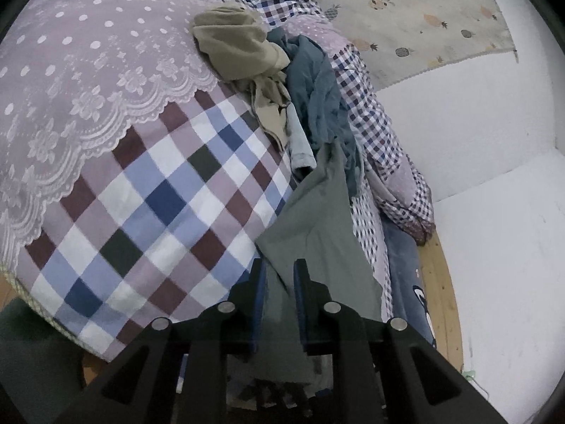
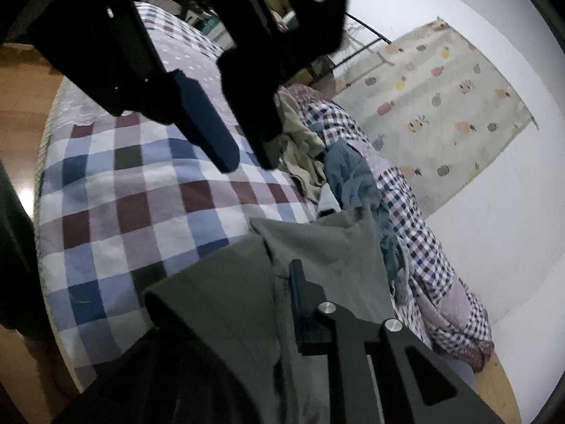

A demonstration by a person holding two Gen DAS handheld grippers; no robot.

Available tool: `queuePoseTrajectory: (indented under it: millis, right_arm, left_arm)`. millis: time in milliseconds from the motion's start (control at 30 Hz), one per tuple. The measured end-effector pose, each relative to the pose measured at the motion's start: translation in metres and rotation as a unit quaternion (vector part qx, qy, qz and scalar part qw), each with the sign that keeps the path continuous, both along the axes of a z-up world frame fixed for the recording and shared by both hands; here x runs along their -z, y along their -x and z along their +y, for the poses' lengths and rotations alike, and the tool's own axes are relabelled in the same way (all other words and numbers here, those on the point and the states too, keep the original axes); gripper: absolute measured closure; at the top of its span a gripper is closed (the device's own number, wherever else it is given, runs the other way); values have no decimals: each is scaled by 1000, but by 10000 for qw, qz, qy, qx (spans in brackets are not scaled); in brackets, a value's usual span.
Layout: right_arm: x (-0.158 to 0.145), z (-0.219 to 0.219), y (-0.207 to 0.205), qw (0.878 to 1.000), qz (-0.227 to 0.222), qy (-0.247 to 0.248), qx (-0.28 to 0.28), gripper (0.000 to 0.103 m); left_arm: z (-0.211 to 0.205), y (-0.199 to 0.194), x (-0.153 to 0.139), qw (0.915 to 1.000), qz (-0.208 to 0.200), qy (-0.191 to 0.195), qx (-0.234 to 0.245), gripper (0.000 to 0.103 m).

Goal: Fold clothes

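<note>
green garment (image 1: 317, 226) pinched by left gripper (image 1: 279, 275); right-wrist view shows floor (image 2: 21, 106).

This is a bedroom in a home. Ahead of the left gripper and to its left lies a bed (image 1: 169, 190) under a checked cover with a lace-edged, dotted spread (image 1: 81, 70) over its far part. Straight ahead, a heap of clothes (image 1: 282, 81) lies along the bed's right side against a crumpled small-check quilt (image 1: 370, 123). Beyond them to the right, a pineapple-print cloth (image 1: 416, 10) hangs on a white wall (image 1: 494, 212). A wooden floor (image 2: 24, 81) shows left of the bed.
</note>
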State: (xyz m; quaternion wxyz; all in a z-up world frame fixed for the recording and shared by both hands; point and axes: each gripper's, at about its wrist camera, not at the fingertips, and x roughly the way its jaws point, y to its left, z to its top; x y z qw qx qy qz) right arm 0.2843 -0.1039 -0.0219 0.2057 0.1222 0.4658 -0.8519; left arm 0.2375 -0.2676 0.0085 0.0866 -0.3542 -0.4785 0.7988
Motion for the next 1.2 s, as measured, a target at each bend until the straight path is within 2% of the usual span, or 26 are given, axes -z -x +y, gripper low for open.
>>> queuePoseTrajectory:
  millis: [33, 100, 167, 233, 267, 333, 367, 500, 700, 833, 1033, 1133, 1200]
  right_arm:
    - [-1, 1, 2, 10000, -31, 30, 39, 97]
    - [-4, 4, 3, 9998, -139, 127, 72, 97]
    - [-11, 8, 2, 9991, -303, 292, 46, 97]
    - [-21, 12, 0, 9974, -501, 522, 24, 98]
    - [-26, 14, 0, 9966, -544, 625, 7, 98]
    - [-36, 18, -1, 9939, -705, 852, -8, 98]
    - [-41, 21, -1, 9923, -779, 964, -9, 98]
    - [-59, 33, -2, 9881, -861, 1277, -43, 98]
    - [-80, 55, -2, 9825, -905, 1628, -27, 98]
    - [-79, 60, 1, 9816, -967, 1645, -4, 98]
    - [-64, 58, 4, 9817, -1129, 1537, -1, 98]
    - [-61, 57, 7, 9807, -1203, 1544, -1, 98]
    - [-60, 57, 8, 9800, -1233, 1560, 2, 98]
  left_arm:
    - [-1, 4, -2, 10000, 31, -13, 10, 88]
    - [-3, 9, -6, 9999, 111, -39, 19, 79]
    - [-6, 17, -11, 9998, 211, -50, 38, 53]
    - [-2, 28, -19, 9991, 290, 252, 155, 44]
    - [3, 35, -25, 9975, 348, 559, 257, 44]
    - [14, 52, -37, 9910, 490, 1132, 525, 41]
    - [18, 59, -40, 9885, 574, 1238, 647, 37]
    - [31, 91, -50, 9792, 935, 1386, 1149, 35]
    - [40, 144, -52, 9700, 1083, 1584, 1493, 35]
    - [45, 183, -48, 9672, 1130, 1678, 1533, 35]
    - [54, 216, -26, 9649, 801, 1991, 1513, 35]
    - [59, 224, -23, 9633, 817, 2017, 1573, 35]
    - [67, 230, -27, 9586, 934, 2090, 1695, 35]
